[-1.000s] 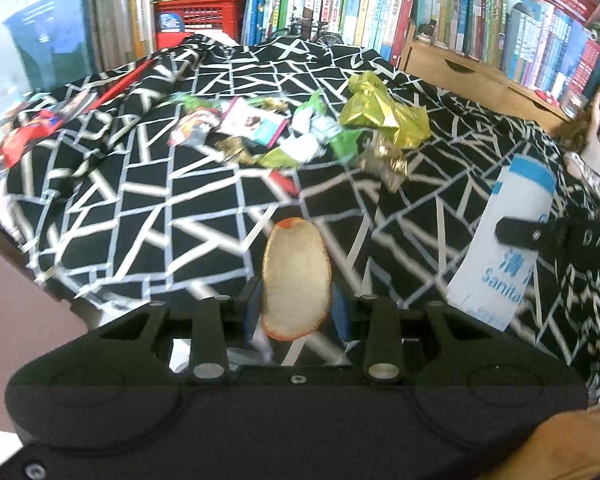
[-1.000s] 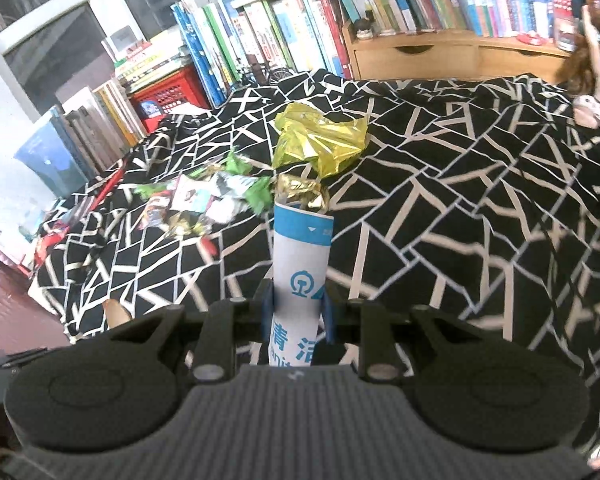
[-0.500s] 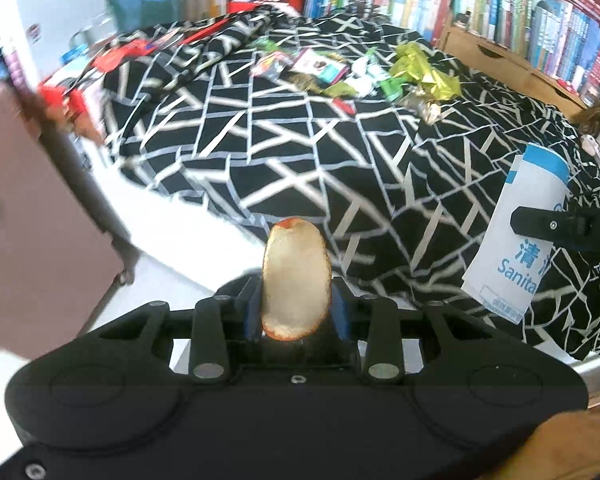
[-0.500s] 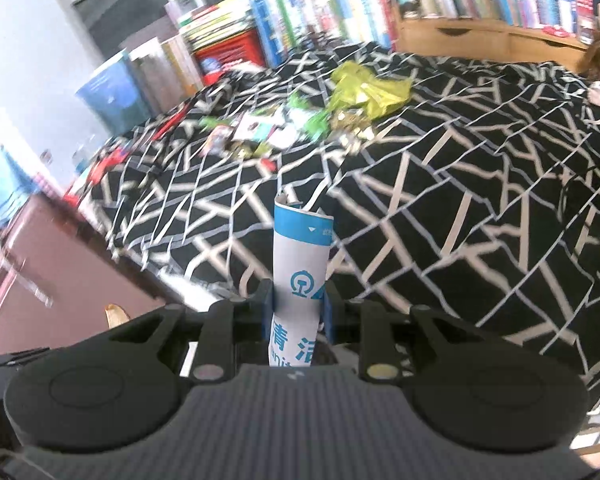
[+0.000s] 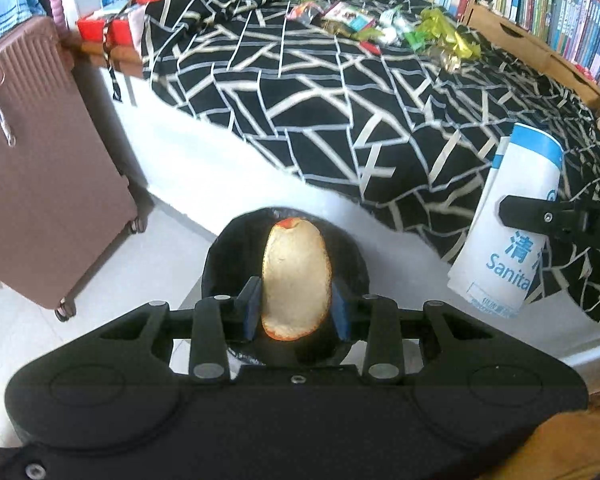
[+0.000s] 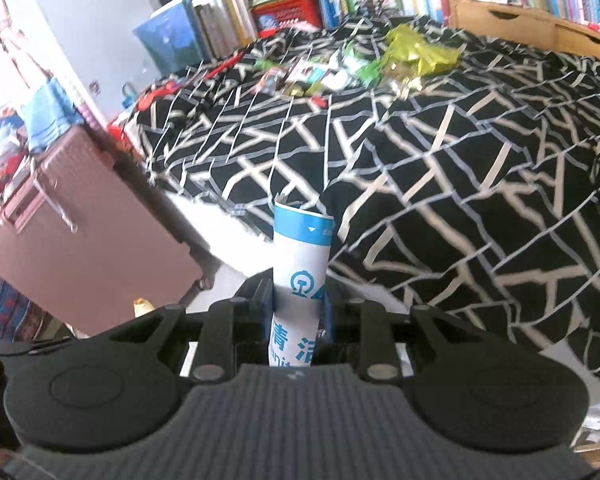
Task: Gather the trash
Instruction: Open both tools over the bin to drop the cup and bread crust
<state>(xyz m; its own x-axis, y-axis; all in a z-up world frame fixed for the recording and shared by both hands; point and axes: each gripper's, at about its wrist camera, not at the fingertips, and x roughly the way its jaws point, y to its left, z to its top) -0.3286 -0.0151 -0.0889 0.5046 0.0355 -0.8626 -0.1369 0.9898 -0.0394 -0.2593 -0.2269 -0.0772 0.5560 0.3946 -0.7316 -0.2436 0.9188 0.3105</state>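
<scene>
My left gripper [image 5: 296,305] is shut on a piece of fruit peel [image 5: 296,276], pale inside with an orange-red rim. It hangs right over the open mouth of a black bin [image 5: 228,252] on the floor beside the bed. My right gripper [image 6: 298,307] is shut on a white and blue paper bag [image 6: 302,252], which stands up between the pads. The left wrist view shows that bag [image 5: 512,216] at the right, above the bed's edge. Several wrappers [image 5: 364,24] and crumpled yellow-green foil [image 6: 416,52] lie on the far side of the bed.
A bed with a black-and-white patterned cover [image 5: 340,100] fills the middle and right. A pink suitcase [image 5: 40,184] stands on the pale floor [image 5: 140,272] to the left of the bin. Bookshelves [image 5: 540,0] and a wooden headboard [image 6: 520,20] run along the far side.
Both grippers drew back from the bed and sank toward the floor, each keeping its item. The black bin and the pink suitcase came into view, and the wrapper pile now lies farther off.
</scene>
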